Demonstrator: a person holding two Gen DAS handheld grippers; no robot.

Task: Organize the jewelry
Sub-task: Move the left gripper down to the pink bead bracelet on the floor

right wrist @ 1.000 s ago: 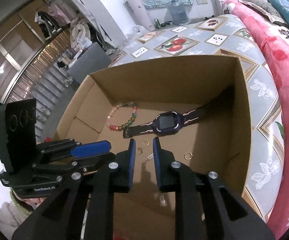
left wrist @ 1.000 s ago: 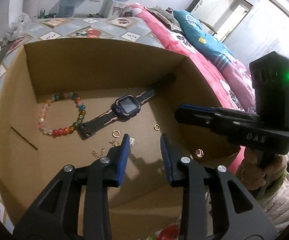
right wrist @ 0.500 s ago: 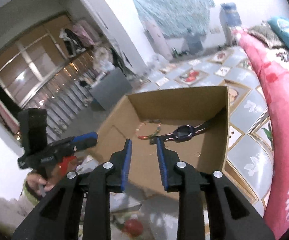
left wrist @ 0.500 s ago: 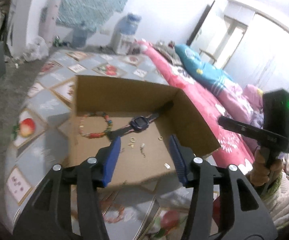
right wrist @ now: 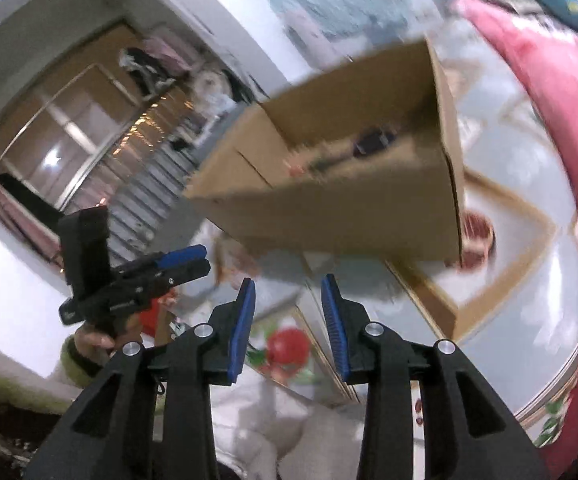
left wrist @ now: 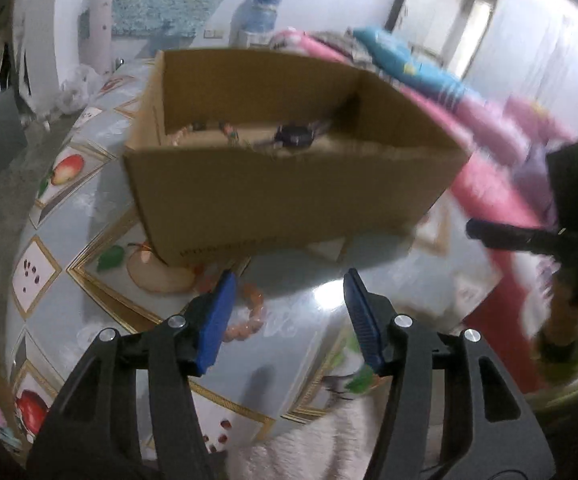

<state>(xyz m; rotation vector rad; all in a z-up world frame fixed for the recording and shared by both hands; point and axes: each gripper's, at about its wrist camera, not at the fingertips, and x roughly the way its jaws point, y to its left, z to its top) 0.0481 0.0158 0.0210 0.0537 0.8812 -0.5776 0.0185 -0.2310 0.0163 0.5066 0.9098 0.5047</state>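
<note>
Bracelet [left wrist: 245, 312] on table shows only leftward; both tools [left wrist: 289, 312] [right wrist: 287, 312] gape, empty.

Box [left wrist: 289, 196] sits on the table [left wrist: 297, 344]. Watch [left wrist: 294, 136] and bead bracelet [left wrist: 185, 133] lie inside the box, bracelet left of watch. Second bracelet [left wrist: 249, 312] on the table, just in front of the box.

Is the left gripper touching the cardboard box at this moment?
Apart. The left wrist view shows the left gripper open, with tablecloth visible between it and the cardboard box.
</note>
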